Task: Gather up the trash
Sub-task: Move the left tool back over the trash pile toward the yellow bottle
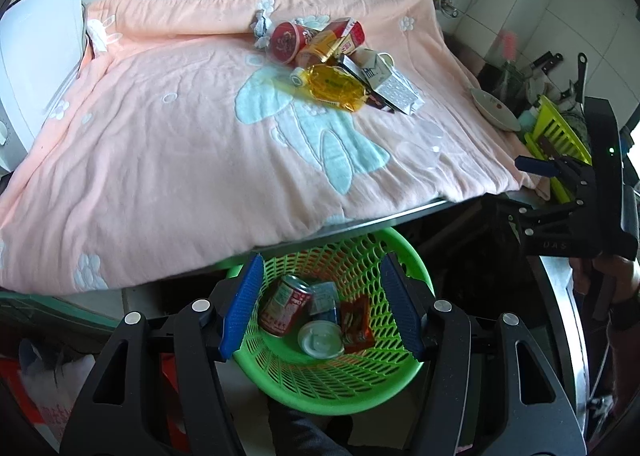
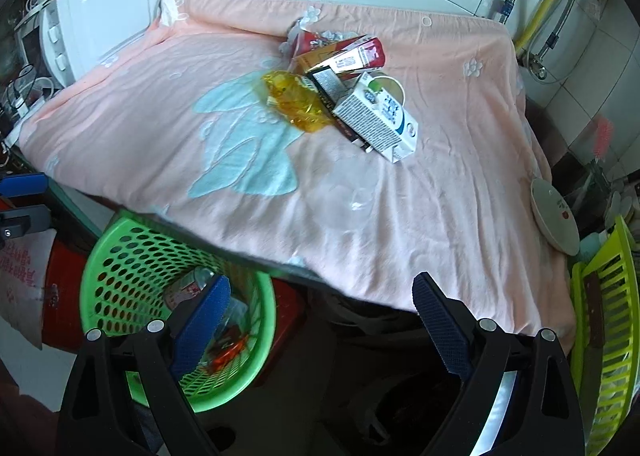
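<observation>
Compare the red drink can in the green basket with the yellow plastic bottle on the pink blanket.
The red drink can lies inside the green mesh basket; the yellow plastic bottle lies on the pink blanket. The can is opaque metal, the bottle see-through. Both lie on their sides.

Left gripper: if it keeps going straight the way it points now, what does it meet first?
Likely the green basket: the left gripper, jaws open and empty, frames its inside. First contact would probably be the trash there, the red can or the white lid. Depth is unclear.
</observation>
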A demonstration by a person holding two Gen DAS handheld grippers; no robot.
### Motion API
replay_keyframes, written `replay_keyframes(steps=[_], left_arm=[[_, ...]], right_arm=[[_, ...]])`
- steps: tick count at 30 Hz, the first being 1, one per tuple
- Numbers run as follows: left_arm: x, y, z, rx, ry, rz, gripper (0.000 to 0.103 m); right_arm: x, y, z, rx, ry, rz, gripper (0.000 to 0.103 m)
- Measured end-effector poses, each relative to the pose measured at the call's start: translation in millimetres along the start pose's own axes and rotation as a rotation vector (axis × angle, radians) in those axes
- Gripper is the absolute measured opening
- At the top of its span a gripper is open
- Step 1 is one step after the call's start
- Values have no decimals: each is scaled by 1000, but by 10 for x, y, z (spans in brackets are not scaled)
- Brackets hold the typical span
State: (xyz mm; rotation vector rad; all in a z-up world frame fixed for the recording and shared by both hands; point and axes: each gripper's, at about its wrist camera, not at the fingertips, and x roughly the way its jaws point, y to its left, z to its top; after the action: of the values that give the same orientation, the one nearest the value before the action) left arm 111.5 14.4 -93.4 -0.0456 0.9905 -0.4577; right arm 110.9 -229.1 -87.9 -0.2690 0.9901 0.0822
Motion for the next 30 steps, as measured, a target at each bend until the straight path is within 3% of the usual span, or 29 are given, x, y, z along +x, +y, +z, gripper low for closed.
replay_keyframes(steps=[11,24,30], left_arm=[[432,-26,769,-39,10,-25,64],[1484,-247,1646,-173,127,-117,67],[1908,-200,1877,-264,162,-112,67]], right_arm=[[263,-229,340,31,12,-22,89],[458,-418,436,84,42,-43,89],[487,-523,450,112,46,-54,89]])
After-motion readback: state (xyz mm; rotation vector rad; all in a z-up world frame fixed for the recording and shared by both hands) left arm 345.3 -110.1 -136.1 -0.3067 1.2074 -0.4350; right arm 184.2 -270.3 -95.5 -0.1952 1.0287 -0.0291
